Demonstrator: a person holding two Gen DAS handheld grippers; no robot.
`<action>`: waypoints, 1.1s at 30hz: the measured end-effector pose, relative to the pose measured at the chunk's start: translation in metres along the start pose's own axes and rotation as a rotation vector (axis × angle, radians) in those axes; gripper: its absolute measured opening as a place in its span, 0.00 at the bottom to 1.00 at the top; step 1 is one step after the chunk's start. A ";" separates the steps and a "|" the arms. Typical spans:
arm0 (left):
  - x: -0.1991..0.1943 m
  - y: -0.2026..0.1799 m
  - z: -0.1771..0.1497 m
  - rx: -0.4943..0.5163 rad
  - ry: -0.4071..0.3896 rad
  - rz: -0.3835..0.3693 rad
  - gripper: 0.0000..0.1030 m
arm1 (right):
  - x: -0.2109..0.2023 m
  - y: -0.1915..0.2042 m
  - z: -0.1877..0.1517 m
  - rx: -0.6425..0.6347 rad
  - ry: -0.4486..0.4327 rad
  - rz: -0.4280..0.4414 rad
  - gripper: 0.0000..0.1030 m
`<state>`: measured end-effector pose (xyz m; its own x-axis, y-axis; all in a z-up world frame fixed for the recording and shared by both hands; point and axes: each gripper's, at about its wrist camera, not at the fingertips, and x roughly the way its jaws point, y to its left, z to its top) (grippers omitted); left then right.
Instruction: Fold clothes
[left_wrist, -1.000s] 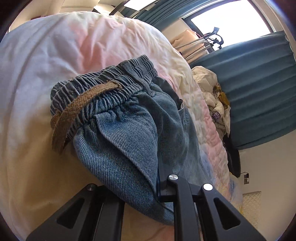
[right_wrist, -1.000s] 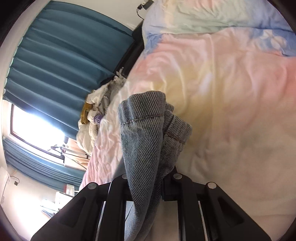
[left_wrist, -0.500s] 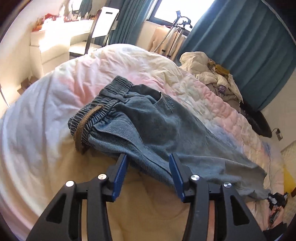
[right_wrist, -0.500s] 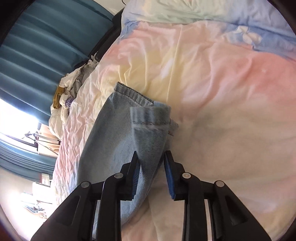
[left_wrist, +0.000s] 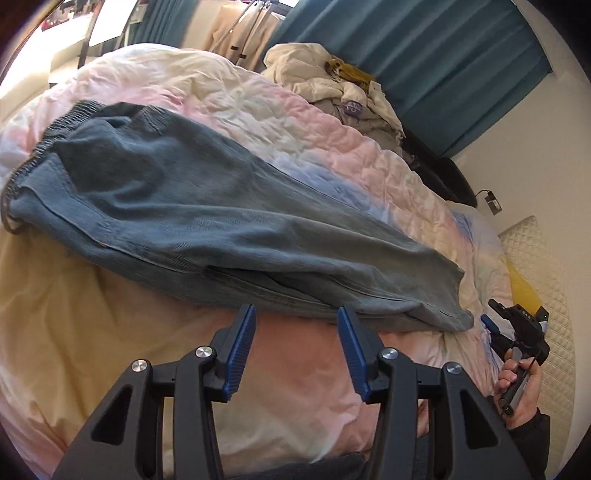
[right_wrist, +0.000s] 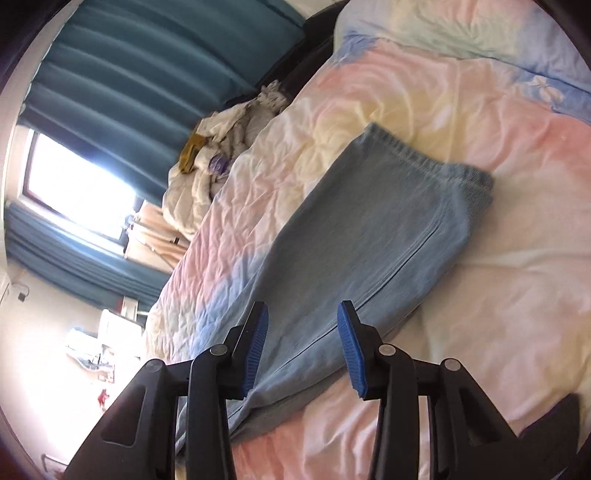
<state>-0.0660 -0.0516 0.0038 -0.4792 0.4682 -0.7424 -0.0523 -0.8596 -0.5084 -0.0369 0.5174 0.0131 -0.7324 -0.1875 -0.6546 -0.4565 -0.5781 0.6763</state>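
Note:
A pair of blue jeans (left_wrist: 207, 221) lies flat on the pastel quilt, folded lengthwise, waistband at the far left and hems at the right. My left gripper (left_wrist: 295, 347) hovers open just short of the near edge of the jeans, with nothing between its blue pads (left_wrist: 240, 350). In the right wrist view the leg end of the jeans (right_wrist: 369, 236) stretches away to the hems at the upper right. My right gripper (right_wrist: 303, 343) hangs above the leg with its jaws opening and no cloth pinched. That right gripper (left_wrist: 495, 328) also shows at the left view's right edge, held in a hand (left_wrist: 517, 391).
The quilted bed cover (left_wrist: 92, 332) fills most of both views. A heap of pale clothes (left_wrist: 332, 85) lies at the bed's far side before teal curtains (left_wrist: 443, 55). A bright window (right_wrist: 77, 188) and a padded headboard (left_wrist: 535, 266) border the bed.
Both grippers let go of the jeans and drew back and up. The jeans, bunched in the jaws a second ago, now lie spread flat on the quilt.

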 end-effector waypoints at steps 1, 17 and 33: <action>0.011 -0.004 -0.002 -0.008 0.017 -0.017 0.46 | 0.009 0.011 -0.011 -0.004 0.030 0.027 0.40; 0.106 0.011 0.004 -0.174 0.093 -0.211 0.46 | 0.135 0.041 -0.107 -0.006 0.339 0.121 0.42; 0.152 0.041 0.017 -0.283 0.085 -0.409 0.30 | 0.181 0.066 -0.117 -0.125 0.376 0.165 0.15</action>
<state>-0.1559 -0.0192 -0.1219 -0.3954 0.7805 -0.4843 0.0242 -0.5183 -0.8549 -0.1399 0.3524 -0.1002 -0.5450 -0.5485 -0.6341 -0.2664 -0.6038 0.7513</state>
